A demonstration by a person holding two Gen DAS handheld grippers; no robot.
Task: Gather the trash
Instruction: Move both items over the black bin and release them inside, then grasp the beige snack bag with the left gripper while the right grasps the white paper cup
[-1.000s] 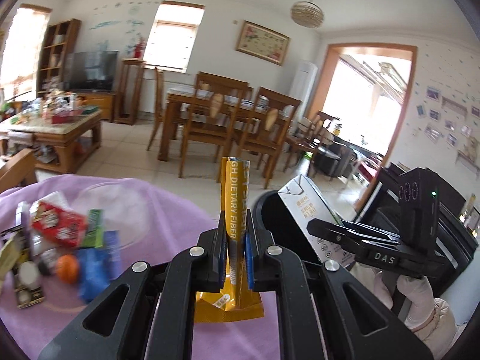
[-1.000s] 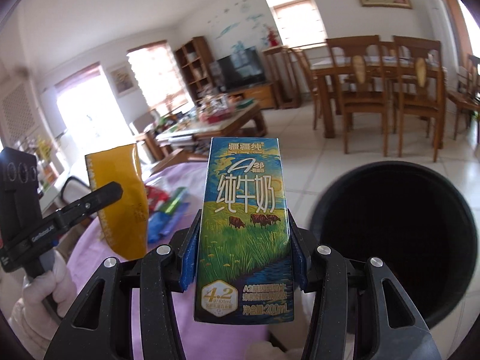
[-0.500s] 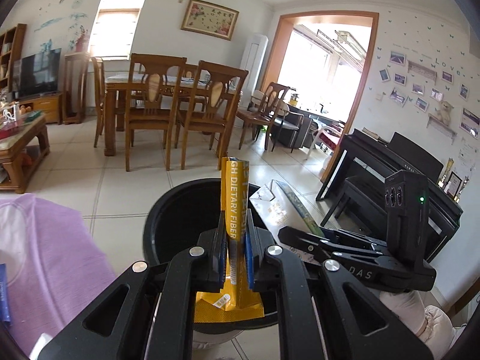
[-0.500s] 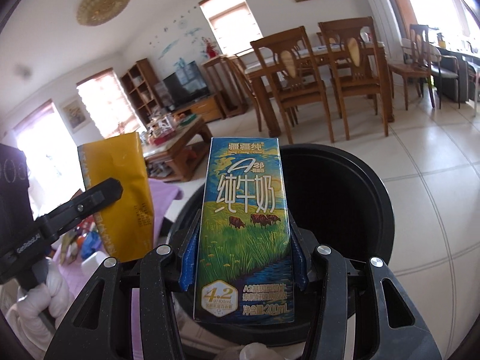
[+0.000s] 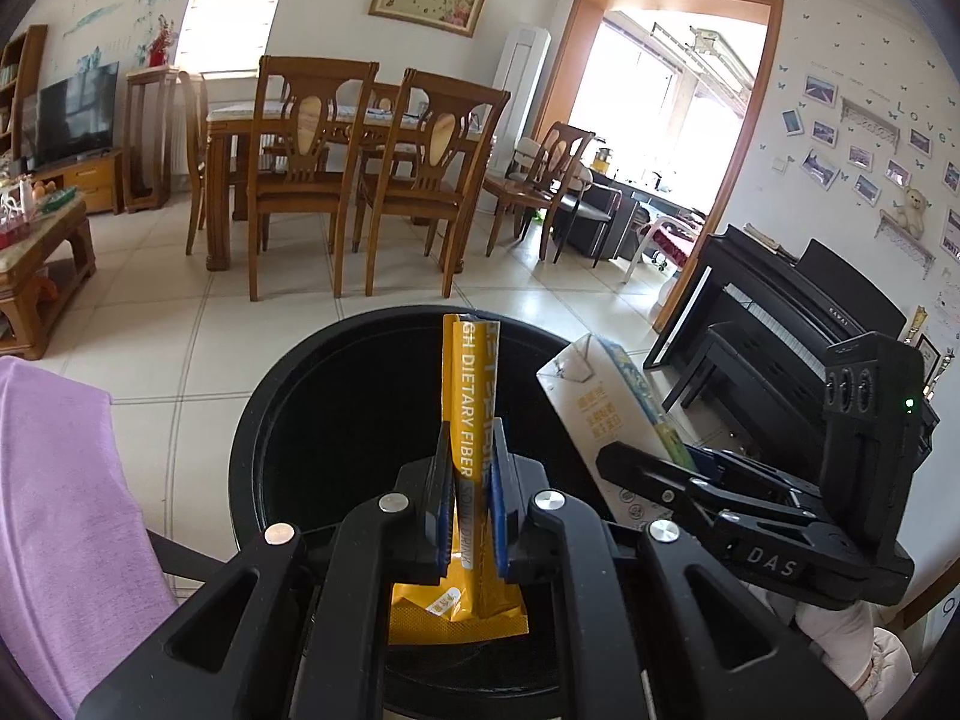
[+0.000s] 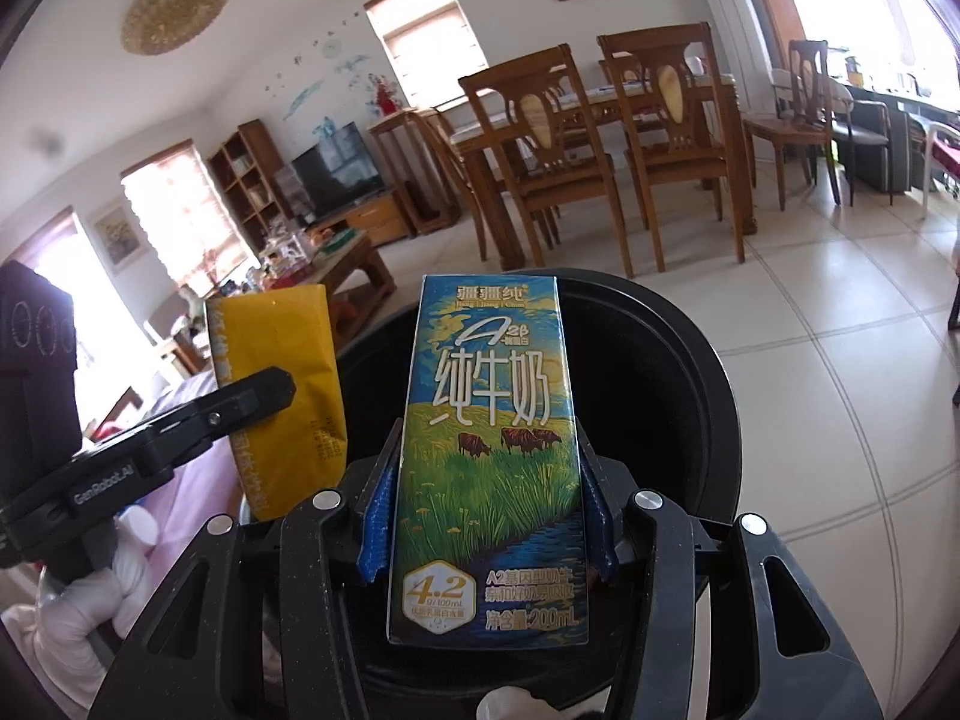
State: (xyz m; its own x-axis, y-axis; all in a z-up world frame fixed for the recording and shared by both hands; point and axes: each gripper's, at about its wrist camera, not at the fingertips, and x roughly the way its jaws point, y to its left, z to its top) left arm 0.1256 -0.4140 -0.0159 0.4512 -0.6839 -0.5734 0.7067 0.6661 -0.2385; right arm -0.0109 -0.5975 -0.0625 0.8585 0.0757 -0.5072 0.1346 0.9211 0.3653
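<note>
My left gripper is shut on a yellow dietary-fiber sachet, held upright over the mouth of a round black trash bin. My right gripper is shut on a blue and green milk carton, also upright above the same black bin. In the left wrist view the carton and the right gripper show at right, over the bin's rim. Seen from the right wrist, the sachet and the left gripper hang at left.
A purple-covered table lies just left of the bin. Tiled floor stretches ahead to a wooden dining table with chairs. A black piano stands at right, a coffee table at far left. White-gloved hands hold the grippers.
Both grippers swung away from the purple table and sank over the black bin, each still holding its item. The table's trash pile has left the left wrist view.
</note>
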